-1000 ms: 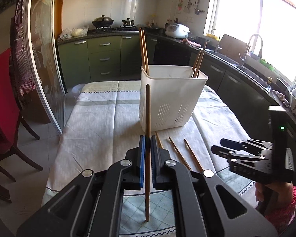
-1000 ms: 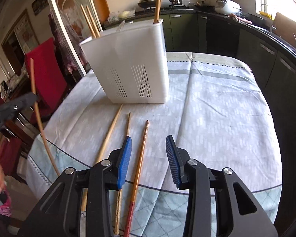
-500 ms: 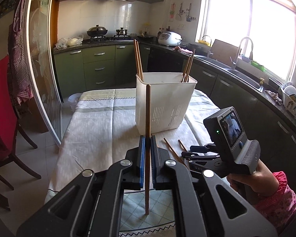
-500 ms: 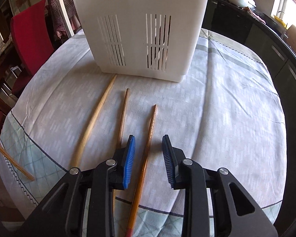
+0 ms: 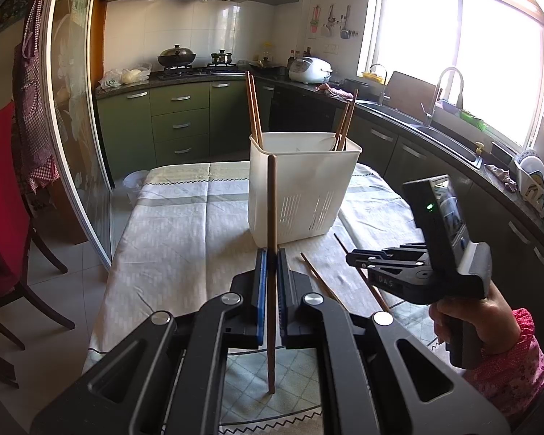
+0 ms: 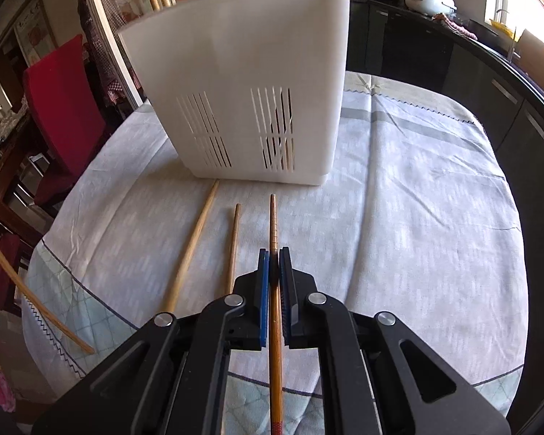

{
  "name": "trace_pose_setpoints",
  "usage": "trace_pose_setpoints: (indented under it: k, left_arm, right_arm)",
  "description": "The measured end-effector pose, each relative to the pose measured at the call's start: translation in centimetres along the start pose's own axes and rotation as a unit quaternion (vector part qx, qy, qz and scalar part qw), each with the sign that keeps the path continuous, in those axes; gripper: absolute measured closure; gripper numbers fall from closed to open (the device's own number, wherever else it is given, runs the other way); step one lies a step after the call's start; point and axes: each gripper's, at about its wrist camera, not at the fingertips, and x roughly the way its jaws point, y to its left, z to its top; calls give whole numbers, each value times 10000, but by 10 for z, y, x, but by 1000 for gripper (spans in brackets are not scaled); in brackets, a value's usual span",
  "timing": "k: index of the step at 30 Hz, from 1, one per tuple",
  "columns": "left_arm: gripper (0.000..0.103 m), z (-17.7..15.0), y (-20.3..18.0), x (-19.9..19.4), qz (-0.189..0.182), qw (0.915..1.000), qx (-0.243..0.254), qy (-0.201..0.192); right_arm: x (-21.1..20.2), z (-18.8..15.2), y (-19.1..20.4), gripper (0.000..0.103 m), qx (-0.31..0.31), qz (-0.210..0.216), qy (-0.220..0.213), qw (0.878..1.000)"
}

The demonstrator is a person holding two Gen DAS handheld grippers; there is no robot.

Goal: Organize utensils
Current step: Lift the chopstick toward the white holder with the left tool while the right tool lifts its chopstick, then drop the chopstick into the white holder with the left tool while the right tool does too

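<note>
A white slotted utensil holder (image 5: 303,188) stands on the cloth-covered table (image 5: 185,239) with several chopsticks upright in it. My left gripper (image 5: 271,261) is shut on a brown chopstick (image 5: 271,210), held upright in front of the holder. My right gripper (image 6: 274,261) is shut on a reddish-brown chopstick (image 6: 273,224) that lies on the cloth just before the holder (image 6: 246,83); it shows in the left wrist view (image 5: 351,259) low over the table. Two more chopsticks (image 6: 196,239) (image 6: 234,239) lie to its left.
The table's front edge is close below both grippers. A red chair (image 5: 0,199) and a glass sliding door (image 5: 72,127) stand to the left. Green kitchen cabinets (image 5: 177,123), a counter and a sink (image 5: 442,134) lie behind and to the right.
My right gripper moved down and forward over the rightmost chopstick and closed on it. My left gripper drew back and up a little, still holding its chopstick upright.
</note>
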Motion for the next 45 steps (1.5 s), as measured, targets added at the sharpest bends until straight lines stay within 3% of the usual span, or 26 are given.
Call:
trace_pose_setpoints:
  k: [6,10,29,37,45]
  left_arm:
    - [98,0,3,1,16,10000,-27,9]
    - [98,1,3,1,-11,10000,-47,22]
    - [98,9,3,-11,-14,9999,-7,-159]
    - [98,40,-1,-19,-204,9994,-33,-282]
    - [98,110,-14,-34,-447,9962,65,-742]
  right_arm:
    - [-66,3,2,97,77,283,-835,9961]
    - [-100,-4,-1,97,121,391,-1159,9924]
    - [-154,-19,-1,97,75,537,-1630,9851]
    - [-182,13,2,97,-98,539,-1960,9791]
    - [-224,85,5,97,-130,626,-2505,9660]
